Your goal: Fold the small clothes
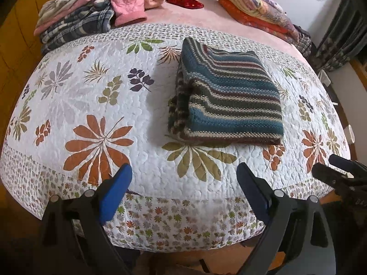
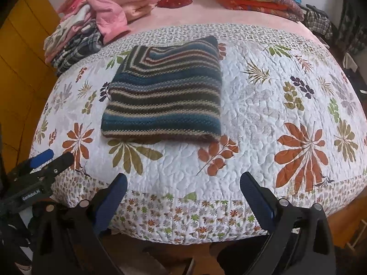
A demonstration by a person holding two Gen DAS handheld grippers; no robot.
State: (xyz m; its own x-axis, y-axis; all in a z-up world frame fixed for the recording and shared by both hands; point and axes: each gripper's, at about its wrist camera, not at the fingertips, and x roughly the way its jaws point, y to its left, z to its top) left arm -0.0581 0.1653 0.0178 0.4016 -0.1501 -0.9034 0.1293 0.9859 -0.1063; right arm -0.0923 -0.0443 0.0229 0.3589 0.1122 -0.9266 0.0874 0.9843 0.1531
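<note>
Striped knit [image 1: 227,96] lies folded on the quilt [image 1: 91,96], ahead of both tongs, stripes running crosswise. Left tongs [image 1: 184,178] and right tongs [image 2: 183,188] both gape wide, empty; the knit sits right of the left pair, left of the right pair, neither clearly nearer.

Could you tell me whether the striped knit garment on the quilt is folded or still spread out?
Folded: the striped knit garment lies as a compact rectangle on the quilt, with stacked layers visible along its left edge.

sweater [image 1: 229,100]: coarse striped knit | quilt [image 1: 91,91]: stitched matt cotton | sheet [image 1: 183,16]: soft pink plush
</note>
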